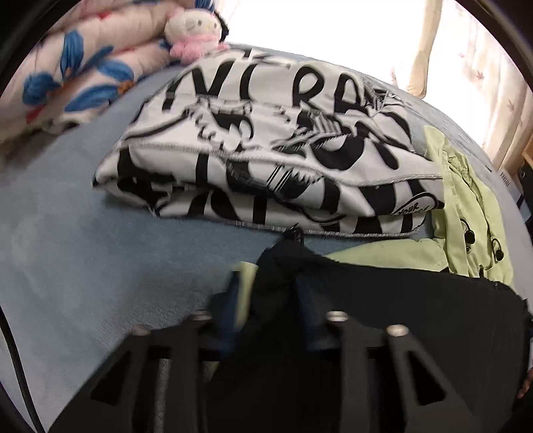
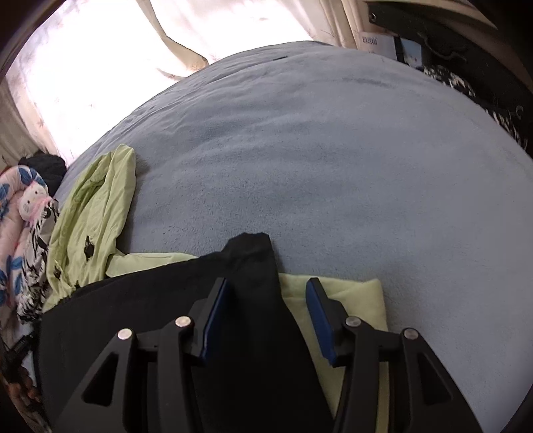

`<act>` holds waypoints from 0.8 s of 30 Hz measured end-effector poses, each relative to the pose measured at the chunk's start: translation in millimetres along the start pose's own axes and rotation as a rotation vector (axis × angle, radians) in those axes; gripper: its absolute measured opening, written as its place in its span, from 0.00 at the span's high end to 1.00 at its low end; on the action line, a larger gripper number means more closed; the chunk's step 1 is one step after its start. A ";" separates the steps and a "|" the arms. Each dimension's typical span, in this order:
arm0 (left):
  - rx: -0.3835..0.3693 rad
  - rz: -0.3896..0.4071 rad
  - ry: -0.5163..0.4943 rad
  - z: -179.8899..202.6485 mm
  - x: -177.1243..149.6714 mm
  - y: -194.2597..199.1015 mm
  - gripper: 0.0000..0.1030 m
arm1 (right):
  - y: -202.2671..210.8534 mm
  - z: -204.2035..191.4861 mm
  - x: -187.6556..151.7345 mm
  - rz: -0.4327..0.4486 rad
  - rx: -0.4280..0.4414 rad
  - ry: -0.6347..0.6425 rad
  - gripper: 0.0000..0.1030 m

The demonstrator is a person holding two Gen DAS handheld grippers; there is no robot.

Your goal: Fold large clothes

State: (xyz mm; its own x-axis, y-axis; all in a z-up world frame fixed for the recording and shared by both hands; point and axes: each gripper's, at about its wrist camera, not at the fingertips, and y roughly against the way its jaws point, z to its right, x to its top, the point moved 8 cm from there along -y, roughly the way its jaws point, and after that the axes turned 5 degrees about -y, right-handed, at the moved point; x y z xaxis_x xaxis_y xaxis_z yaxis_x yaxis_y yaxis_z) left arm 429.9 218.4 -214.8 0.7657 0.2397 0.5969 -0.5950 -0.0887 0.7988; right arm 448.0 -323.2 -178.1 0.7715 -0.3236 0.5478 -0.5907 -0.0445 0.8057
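A black garment (image 1: 416, 299) lies on the blue-grey bed, stretched between both grippers; it also shows in the right wrist view (image 2: 133, 309). My left gripper (image 1: 266, 293) is shut on one corner of it. My right gripper (image 2: 266, 299) is open, its blue pads (image 2: 216, 319) on either side of the other corner (image 2: 253, 253), not pinching it. A light green garment (image 2: 90, 226) lies under and beyond the black one, also seen in the left wrist view (image 1: 466, 213).
A folded black-and-white printed garment (image 1: 266, 160) lies just beyond the left gripper. A floral quilt (image 1: 73, 73) and a plush toy (image 1: 196, 30) sit at the bed's far left. Curtains (image 2: 100, 50) hang behind. Blue-grey bedspread (image 2: 333, 160) spreads to the right.
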 end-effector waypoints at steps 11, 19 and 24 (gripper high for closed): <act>0.052 -0.030 -0.030 5.4 3.9 10.7 0.63 | 2.0 -3.8 -2.4 0.008 -0.156 -0.007 0.77; 0.027 0.112 0.154 -41.3 4.2 104.1 0.41 | 72.8 -45.4 -37.5 0.122 -0.034 0.030 0.59; -0.127 0.037 0.179 2.5 -55.8 113.9 0.41 | 79.8 -135.0 -108.1 0.025 0.149 0.125 0.59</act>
State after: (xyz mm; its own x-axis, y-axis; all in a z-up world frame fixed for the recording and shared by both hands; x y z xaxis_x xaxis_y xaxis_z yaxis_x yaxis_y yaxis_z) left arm 320.0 192.5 -156.9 0.6937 0.4075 0.5939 -0.6566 0.0188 0.7540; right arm 349.3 -164.1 -142.6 0.7740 -0.2071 0.5983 -0.6313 -0.1803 0.7543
